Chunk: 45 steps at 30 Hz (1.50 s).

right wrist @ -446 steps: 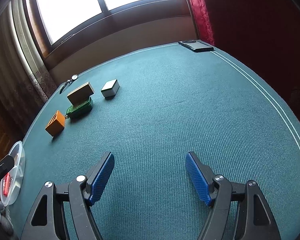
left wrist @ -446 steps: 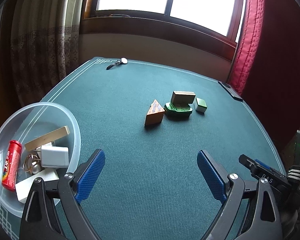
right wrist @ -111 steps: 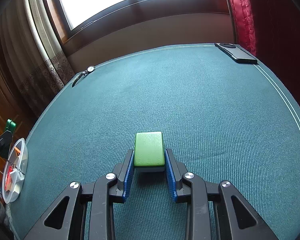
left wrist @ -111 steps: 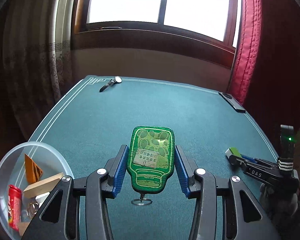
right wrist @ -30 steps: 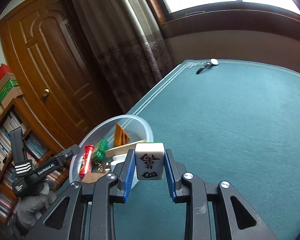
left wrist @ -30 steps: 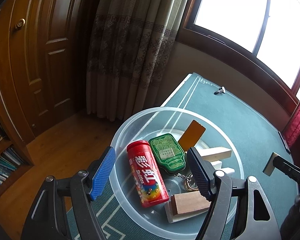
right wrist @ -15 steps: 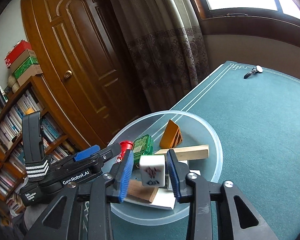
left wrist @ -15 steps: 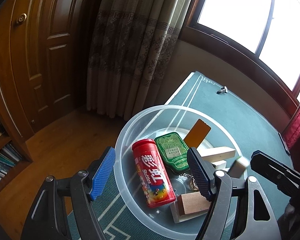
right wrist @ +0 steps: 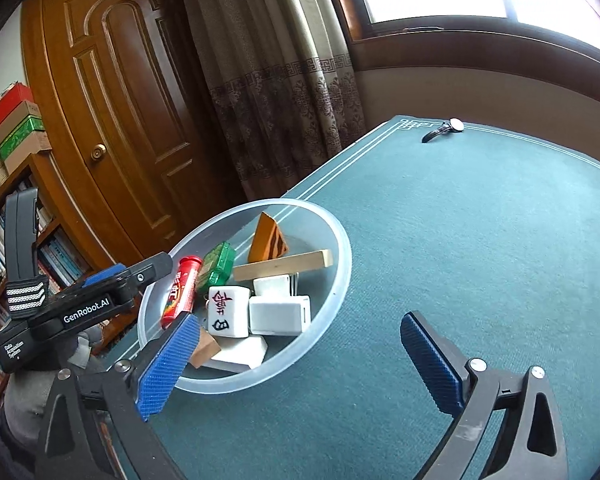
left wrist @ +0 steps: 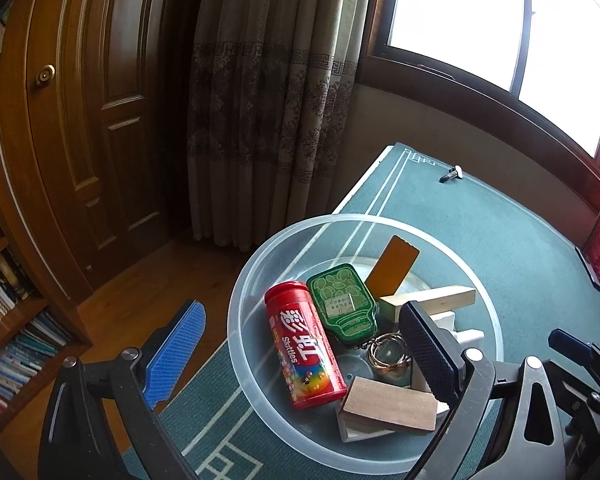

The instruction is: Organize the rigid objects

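Note:
A clear plastic bowl [left wrist: 236, 312] [right wrist: 342, 280] sits at the corner of the green table. In it lie a red Skittles tube [left wrist: 304, 344] [right wrist: 180, 292], a green patterned case [left wrist: 342, 300] [right wrist: 218, 266], an orange wedge [left wrist: 392, 266] [right wrist: 266, 242], wooden blocks [left wrist: 390, 404] [right wrist: 284, 266], a key ring [left wrist: 388, 356] and white blocks [right wrist: 278, 314]. The mahjong tile [right wrist: 228, 310] rests on top of them, face up. My left gripper [left wrist: 300, 350] hangs open over the bowl. My right gripper [right wrist: 300, 354] is open too, just above the bowl's near rim, holding nothing.
A wristwatch [left wrist: 452, 175] [right wrist: 444, 128] lies at the table's far corner. A dark flat device [left wrist: 590, 266] lies by the red curtain. Beyond the table edge stand a wooden door [right wrist: 112, 120], curtains and bookshelves [left wrist: 8, 320]. A person's gloved hand [right wrist: 40, 364] holds the left gripper.
My right gripper has opened and let the mahjong tile drop into the bowl, then drawn back a little. The left gripper stays open over the bowl.

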{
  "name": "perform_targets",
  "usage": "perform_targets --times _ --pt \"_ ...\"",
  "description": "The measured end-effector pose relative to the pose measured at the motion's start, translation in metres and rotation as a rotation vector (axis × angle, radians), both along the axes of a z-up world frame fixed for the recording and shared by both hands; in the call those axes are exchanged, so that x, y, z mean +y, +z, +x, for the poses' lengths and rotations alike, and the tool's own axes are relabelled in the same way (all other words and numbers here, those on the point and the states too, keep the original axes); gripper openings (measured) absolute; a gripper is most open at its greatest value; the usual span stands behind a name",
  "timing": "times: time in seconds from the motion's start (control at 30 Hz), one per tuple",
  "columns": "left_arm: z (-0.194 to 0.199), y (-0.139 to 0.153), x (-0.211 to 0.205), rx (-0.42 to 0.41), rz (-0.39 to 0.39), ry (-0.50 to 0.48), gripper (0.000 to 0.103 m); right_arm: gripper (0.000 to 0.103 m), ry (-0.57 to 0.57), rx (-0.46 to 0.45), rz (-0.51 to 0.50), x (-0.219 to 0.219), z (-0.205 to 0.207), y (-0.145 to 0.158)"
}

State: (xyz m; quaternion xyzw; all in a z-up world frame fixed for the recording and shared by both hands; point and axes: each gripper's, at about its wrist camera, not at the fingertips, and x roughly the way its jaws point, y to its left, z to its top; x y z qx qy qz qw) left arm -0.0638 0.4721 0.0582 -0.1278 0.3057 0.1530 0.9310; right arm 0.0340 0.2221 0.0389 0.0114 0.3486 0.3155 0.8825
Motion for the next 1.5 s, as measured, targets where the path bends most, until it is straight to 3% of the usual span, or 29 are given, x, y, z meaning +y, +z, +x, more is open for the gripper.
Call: perform_targets --times 0.2,0.33,0.5,0.67,1.03,1.5 --pt "-0.005 -0.006 -0.023 0.034 0.066 0.026 0.099 0.103 -0.044 -0.116 -0.081 0.001 -0.017 0.004" --pt "-0.014 -0.006 -0.035 0.031 0.096 0.046 0.099 0.103 -0.009 -0.188 -0.137 0.006 -0.031 0.006" --pt "-0.024 -0.006 -0.044 0.033 0.128 0.060 0.099 0.103 0.034 -0.107 -0.149 0.008 -0.026 0.002" --pt "-0.033 -0.006 -0.046 0.030 0.165 0.079 0.099 0.103 0.053 -0.082 -0.135 0.005 -0.027 0.001" --pt "-0.038 -0.005 -0.048 0.013 0.191 0.060 0.099 0.103 0.092 -0.080 -0.170 0.021 -0.035 0.001" --pt "-0.041 -0.008 -0.034 0.010 0.170 0.082 0.099 0.103 0.079 -0.061 -0.222 0.038 -0.033 -0.006"
